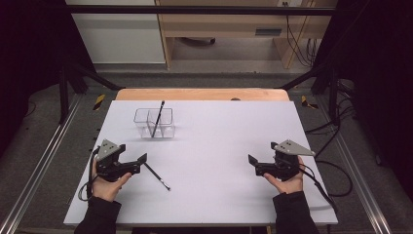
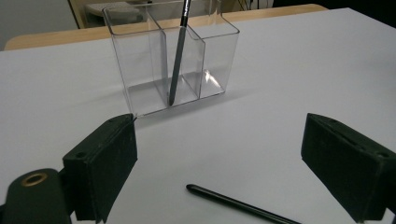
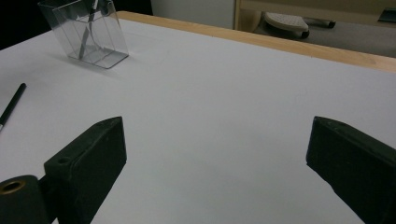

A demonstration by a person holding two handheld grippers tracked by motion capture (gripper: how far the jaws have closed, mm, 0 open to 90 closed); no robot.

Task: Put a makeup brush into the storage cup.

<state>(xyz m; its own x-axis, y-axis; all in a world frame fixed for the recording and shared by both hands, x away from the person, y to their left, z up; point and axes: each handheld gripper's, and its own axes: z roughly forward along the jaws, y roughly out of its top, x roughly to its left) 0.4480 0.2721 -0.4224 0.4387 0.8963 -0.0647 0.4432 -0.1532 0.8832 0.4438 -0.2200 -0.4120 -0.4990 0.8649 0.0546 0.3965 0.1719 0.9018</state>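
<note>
Left gripper spread wide at lower left of frame, poised just beside loose pen flat on table, likely bound for holder; right gripper spread, idle.

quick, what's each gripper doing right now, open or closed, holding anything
Left gripper: open, holding nothing; a black pen lies on the table between its jaws.
Right gripper: open, holding nothing.
</note>
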